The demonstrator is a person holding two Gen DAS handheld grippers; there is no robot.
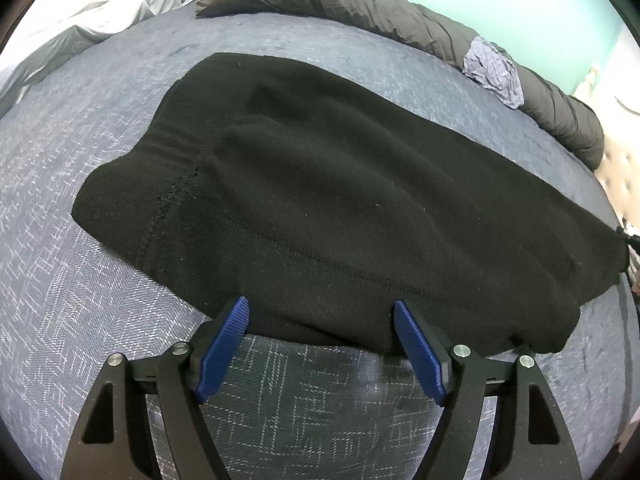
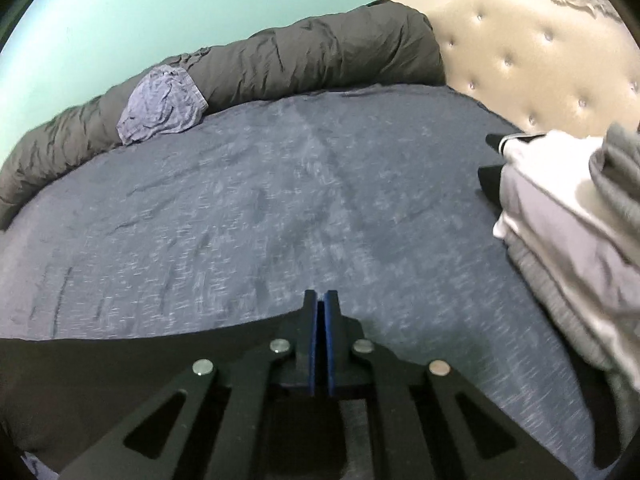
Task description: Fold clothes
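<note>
- left gripper (image 1: 321, 322) hangs with jaws wide, nothing between them, right at the near hem of the black garment (image 1: 320, 200).
- black garment lies flat on the blue bedspread (image 1: 80, 320), long axis running left to right across the view.
- right gripper (image 2: 321, 306) is pinched shut and looks empty, at the garment's far edge.
- folded pile (image 2: 560, 240), grey duvet roll (image 1: 360, 4) and crumpled blue cloth (image 2: 160, 108) lie well apart; nothing blocks a fold.
</note>
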